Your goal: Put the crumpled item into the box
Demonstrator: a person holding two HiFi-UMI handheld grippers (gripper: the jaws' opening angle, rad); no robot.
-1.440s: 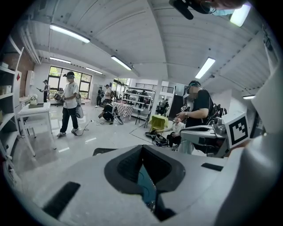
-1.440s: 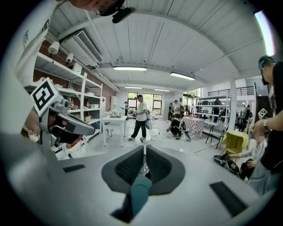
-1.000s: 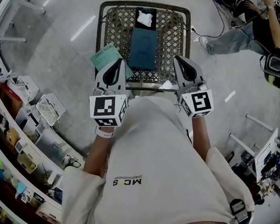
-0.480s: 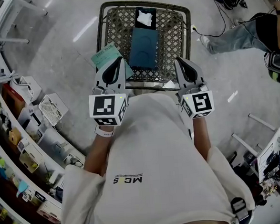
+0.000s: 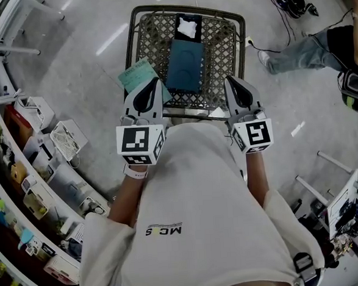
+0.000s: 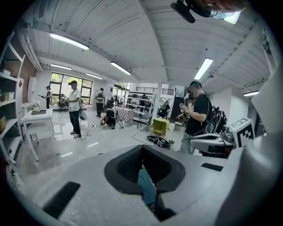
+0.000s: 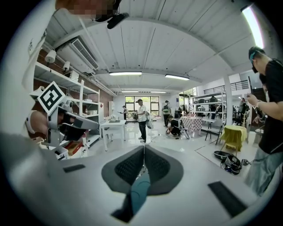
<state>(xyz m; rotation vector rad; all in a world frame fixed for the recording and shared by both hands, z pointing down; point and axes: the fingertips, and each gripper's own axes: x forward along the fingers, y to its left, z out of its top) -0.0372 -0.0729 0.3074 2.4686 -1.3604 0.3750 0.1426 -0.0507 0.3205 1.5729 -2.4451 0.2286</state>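
Note:
In the head view a white crumpled item (image 5: pixel 187 27) lies inside a small dark box (image 5: pixel 178 24) at the far end of a wire cart basket (image 5: pixel 221 44). A flat teal box (image 5: pixel 184 65) lies in the basket's middle. My left gripper (image 5: pixel 155 81) and right gripper (image 5: pixel 228 79) are both shut and empty, side by side at the cart's near edge and well short of the crumpled item. In the left gripper view the left gripper (image 6: pixel 142 148) has its jaws meeting, with a sliver of teal box (image 6: pixel 145 185) below them. The right gripper (image 7: pixel 144 150) shows the same in its own view.
A green sheet (image 5: pixel 137 75) sticks out at the cart's left side. Curved shelves (image 5: pixel 28 174) with boxes and small goods run along the left. A seated person (image 5: pixel 319 44) and cables are on the floor at the right. A standing person (image 6: pixel 198 114) is near the cart.
Both grippers stay shut in nearly the same place by the cart. The seated person at the right has shifted a little.

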